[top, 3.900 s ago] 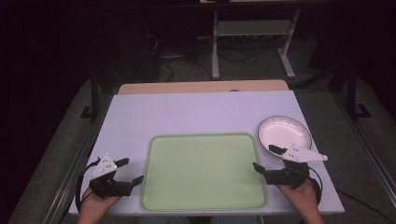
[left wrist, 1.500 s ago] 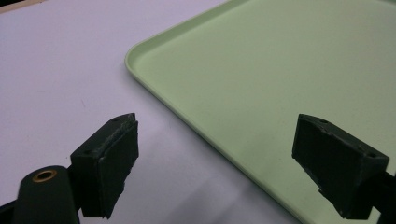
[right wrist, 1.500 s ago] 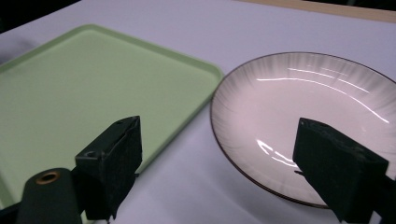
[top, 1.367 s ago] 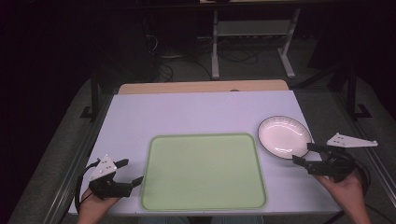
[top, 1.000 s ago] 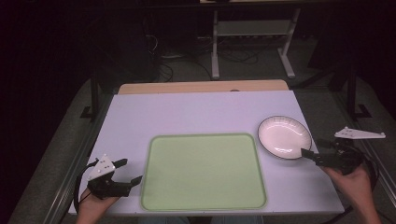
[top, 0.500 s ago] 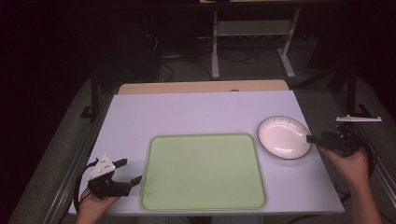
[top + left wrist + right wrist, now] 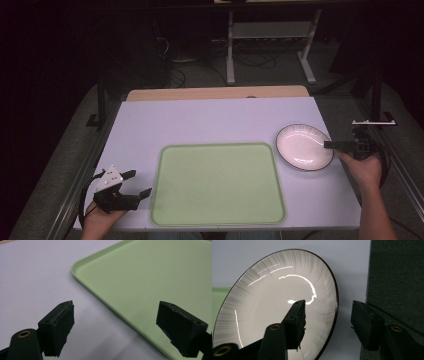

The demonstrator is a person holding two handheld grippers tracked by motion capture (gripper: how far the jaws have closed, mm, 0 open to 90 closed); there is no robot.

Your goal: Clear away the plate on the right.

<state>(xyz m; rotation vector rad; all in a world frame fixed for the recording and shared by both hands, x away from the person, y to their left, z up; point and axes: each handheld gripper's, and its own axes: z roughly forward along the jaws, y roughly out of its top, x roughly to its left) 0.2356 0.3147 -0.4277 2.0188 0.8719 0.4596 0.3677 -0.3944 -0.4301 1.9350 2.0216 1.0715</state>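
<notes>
A white plate (image 7: 302,145) with a dark rim lies at the right of the white table (image 7: 200,120). My right gripper (image 7: 331,145) reaches in level from the right and straddles the plate's right rim. In the right gripper view one jaw hovers over the plate (image 7: 274,297) and the other stands outside the rim. My right gripper (image 7: 328,307) has just been closing its jaws, the rim is between them, and a gap still shows on both sides. My left gripper (image 7: 139,183) rests open at the front left, beside the light green tray (image 7: 217,185).
In the left gripper view, my left gripper (image 7: 117,310) points at the near left corner of the empty tray (image 7: 150,277). Dark floor drops off past the table's right edge (image 7: 397,277). A wooden strip (image 7: 215,93) runs along the far edge.
My right gripper has moved in from beyond the table's right edge toward the plate and lowered, and its jaws now straddle the rim. The left gripper has stayed put.
</notes>
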